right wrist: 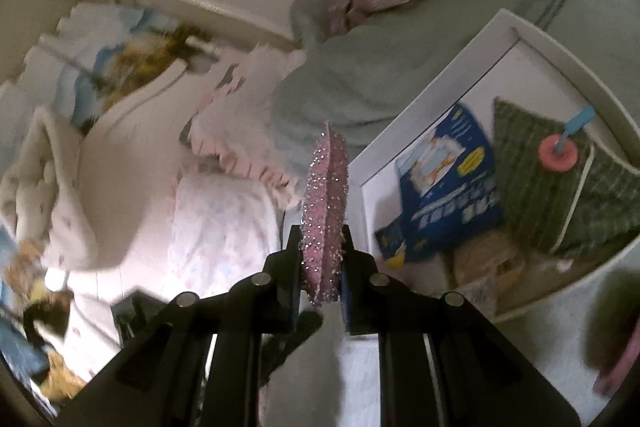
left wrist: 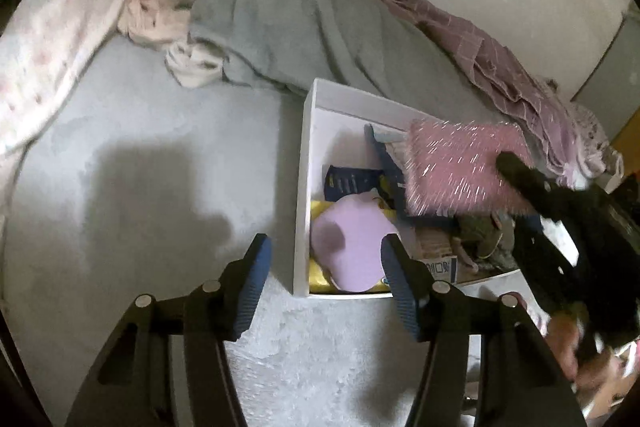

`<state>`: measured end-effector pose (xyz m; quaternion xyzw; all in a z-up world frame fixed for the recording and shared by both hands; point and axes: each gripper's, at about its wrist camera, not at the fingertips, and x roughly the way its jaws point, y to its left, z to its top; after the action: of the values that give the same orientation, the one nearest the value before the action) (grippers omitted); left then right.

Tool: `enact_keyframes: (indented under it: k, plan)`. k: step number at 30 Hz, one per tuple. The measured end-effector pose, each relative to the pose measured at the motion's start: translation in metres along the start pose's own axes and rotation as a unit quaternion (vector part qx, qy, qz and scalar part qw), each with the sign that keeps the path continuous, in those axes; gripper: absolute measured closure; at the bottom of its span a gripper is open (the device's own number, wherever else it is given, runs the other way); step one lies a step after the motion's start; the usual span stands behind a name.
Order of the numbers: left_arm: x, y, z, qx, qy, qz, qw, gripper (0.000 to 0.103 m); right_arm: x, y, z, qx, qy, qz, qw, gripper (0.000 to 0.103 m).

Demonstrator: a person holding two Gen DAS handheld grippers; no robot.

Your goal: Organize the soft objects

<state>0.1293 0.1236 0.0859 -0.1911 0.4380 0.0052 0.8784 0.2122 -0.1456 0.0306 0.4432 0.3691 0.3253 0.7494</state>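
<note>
Our right gripper (right wrist: 322, 263) is clamped on the pink, glittery, fuzzy flat pad (right wrist: 325, 203), held above the white rectangular box (left wrist: 303, 187). Left gripper (left wrist: 325, 259) hangs empty, jaws apart. We should clear the rim, lower flat, then release.

A blue printed packet (right wrist: 444, 203) lies beside a red ring (right wrist: 557, 151).

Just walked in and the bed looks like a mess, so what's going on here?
A person with a gripper in each hand is sorting soft things into a white box on the bed. The right gripper is shut on a sparkly pink pad, holding it over the box. The left gripper hangs open and empty at the box's near corner.
</note>
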Motion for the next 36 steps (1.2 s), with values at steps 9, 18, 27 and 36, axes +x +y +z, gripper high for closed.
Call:
enact_keyframes:
  k: [9,18,27,36]
  plan:
    - [0.007,0.028,0.0,-0.04,0.012,-0.016,0.999,0.046,0.06,-0.001,0.028,-0.052,0.041,-0.038,0.997,0.086]
    - [0.009,0.025,-0.001,-0.033,0.014,-0.02,0.9991,0.046,0.121,0.005,0.026,-0.117,0.085,-0.115,0.983,0.081]
    - [0.01,0.025,-0.001,-0.031,0.015,-0.013,0.9993,0.046,0.111,0.03,0.021,-0.196,0.063,-0.249,0.946,0.025]
    - [0.012,0.022,-0.001,-0.024,0.02,-0.009,0.9995,0.046,0.093,0.017,0.025,-0.174,0.077,-0.294,0.937,0.054]
